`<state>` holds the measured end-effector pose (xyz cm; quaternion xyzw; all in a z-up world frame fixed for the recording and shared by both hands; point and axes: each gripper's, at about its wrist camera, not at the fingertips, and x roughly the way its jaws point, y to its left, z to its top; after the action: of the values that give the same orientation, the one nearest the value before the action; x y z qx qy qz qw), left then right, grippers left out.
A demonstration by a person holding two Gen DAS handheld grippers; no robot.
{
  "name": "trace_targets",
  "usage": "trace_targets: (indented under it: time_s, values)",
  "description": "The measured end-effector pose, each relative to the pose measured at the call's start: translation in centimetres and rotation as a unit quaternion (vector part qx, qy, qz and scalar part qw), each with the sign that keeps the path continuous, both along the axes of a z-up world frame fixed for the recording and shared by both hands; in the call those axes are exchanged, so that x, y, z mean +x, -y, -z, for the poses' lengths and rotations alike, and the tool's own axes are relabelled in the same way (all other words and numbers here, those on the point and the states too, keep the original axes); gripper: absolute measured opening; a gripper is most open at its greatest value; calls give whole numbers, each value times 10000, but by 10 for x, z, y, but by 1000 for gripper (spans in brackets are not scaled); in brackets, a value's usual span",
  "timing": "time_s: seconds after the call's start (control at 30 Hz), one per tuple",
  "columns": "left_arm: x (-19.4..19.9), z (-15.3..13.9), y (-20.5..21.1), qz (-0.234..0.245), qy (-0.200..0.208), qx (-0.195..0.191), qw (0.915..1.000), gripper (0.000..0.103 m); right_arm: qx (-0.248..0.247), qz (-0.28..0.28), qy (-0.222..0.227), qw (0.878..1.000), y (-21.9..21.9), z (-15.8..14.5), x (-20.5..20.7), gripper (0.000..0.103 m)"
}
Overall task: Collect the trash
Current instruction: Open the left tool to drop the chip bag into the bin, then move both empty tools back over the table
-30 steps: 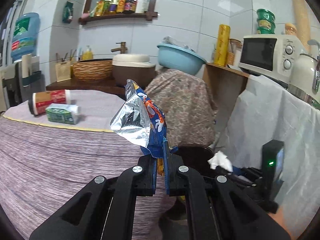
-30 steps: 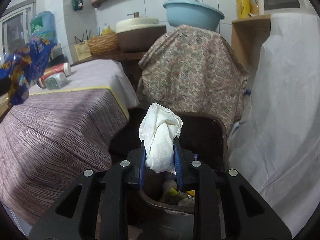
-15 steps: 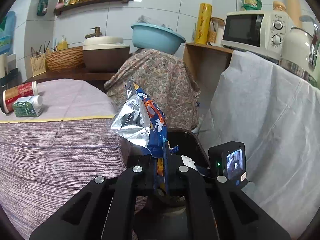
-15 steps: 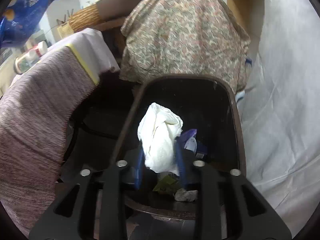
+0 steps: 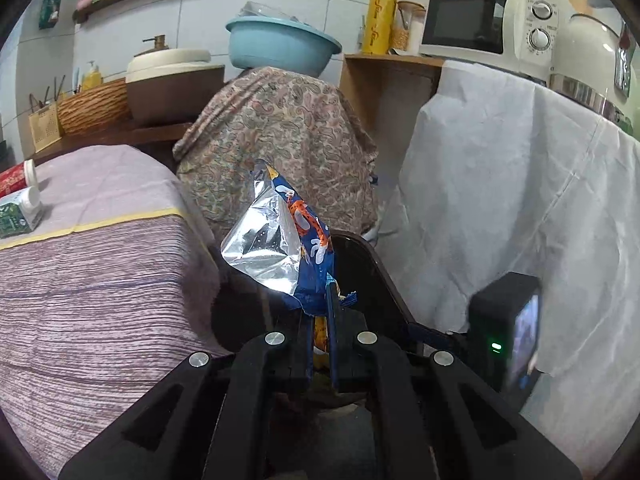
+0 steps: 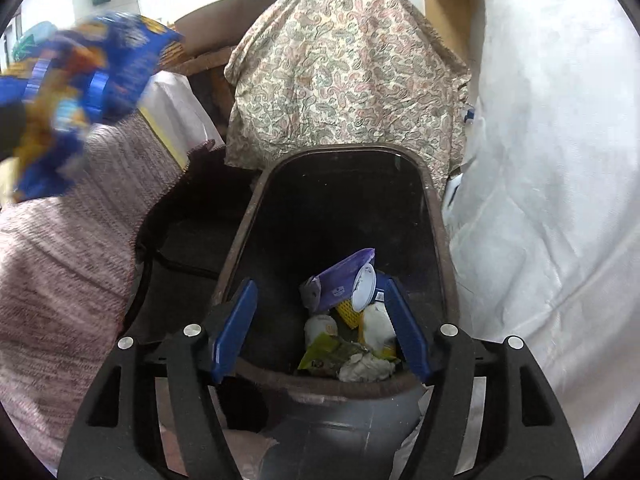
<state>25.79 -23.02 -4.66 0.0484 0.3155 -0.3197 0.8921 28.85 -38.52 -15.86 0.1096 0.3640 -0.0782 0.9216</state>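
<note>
My left gripper (image 5: 320, 312) is shut on the lower edge of a blue and silver snack bag (image 5: 280, 240), which stands upright above the near left rim of the dark brown trash bin (image 5: 384, 276). In the right wrist view the bag (image 6: 84, 88) shows blurred at upper left. My right gripper (image 6: 320, 284) hangs over the bin (image 6: 436, 216), its jaws opening with nothing between the blue pads (image 6: 236, 320). Below it the bin holds a purple wrapper (image 6: 340, 276), a crumpled whitish wad (image 6: 364, 368) and other litter.
A table under a striped purple cloth (image 5: 80, 300) stands left of the bin, with a green carton (image 5: 16, 216) and a red can (image 5: 12, 180) at its far end. A paisley-draped object (image 5: 280, 140) is behind the bin. A white sheet (image 5: 520, 200) hangs to the right below a microwave (image 5: 480, 20).
The right gripper sank over the bin and its jaws spread; the white tissue it held is gone from between them. The left gripper brought the snack bag closer to the bin.
</note>
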Motion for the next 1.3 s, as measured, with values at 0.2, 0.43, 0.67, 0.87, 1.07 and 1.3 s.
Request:
trace_targets:
  time_s: [0.2,0.43,0.67,0.87,1.07,1.3]
  values:
    - [12,18,25,317,-337,145,9988,7,-43,86,158,9998,1,-12,-27,67]
    - [30,44,45,393,-682,358,9963,7,-89,233,252,9994,3,-18,-48,75]
    - [43,71,62,468,-935,683,9922,6,-118,275,269,9992,4,-22,-58,75]
    - [48,81,66,525,-1065,751,9901,32,-94,281,227,9993,4,-21,-61,79]
    - [41,61,58,428,-777,546,9946,60,-90,262,165,9995,0,-17,-65,80]
    - [33,25,43,317,-558,95,9979,75,-77,329,277,9990,2,-24,-69,81]
